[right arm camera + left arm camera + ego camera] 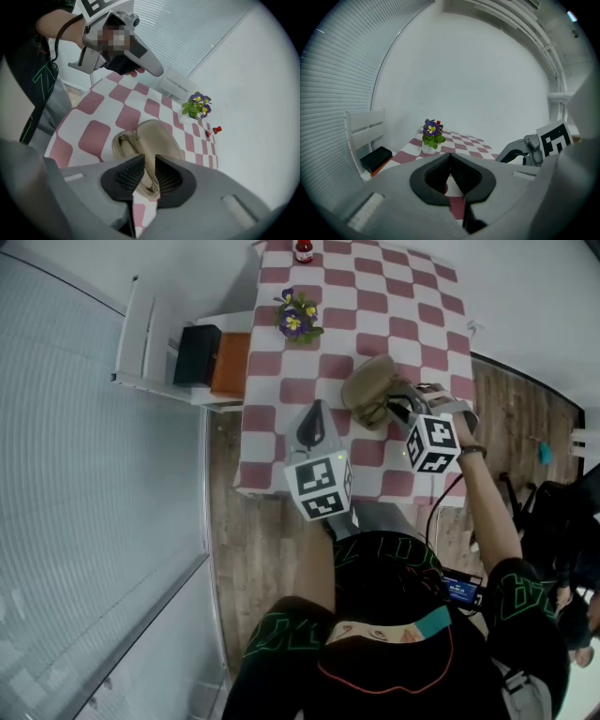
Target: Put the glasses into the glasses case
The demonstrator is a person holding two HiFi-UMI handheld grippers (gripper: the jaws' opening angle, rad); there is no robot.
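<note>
- On the checked cloth (375, 306), in the head view, the glasses case (370, 381) lies open at the near right, with the glasses (375, 413) in its nearer half.
- The right gripper (398, 409) reaches the case's near right edge; the left gripper (317, 418) hangs just left of the case, apart from it.
- At the far end of the cloth stand a flower pot (298, 317) and, beyond it, a red bottle (303, 251); left of the table a black box (197, 354) sits on a white chair (141, 343).
- In the left gripper view, the jaws are pressed together at their tips with nothing between them, held above the cloth and aimed toward the flower pot (431, 136).
- In the right gripper view, the jaws are drawn to a narrow slit over the case (154, 136), and the rim of its lid runs through that slit, seemingly pinched.
- The glasses (125, 143) rest folded in the case's other shell, left of the jaws.
- The left gripper (154, 70) shows above the cloth's near edge.
</note>
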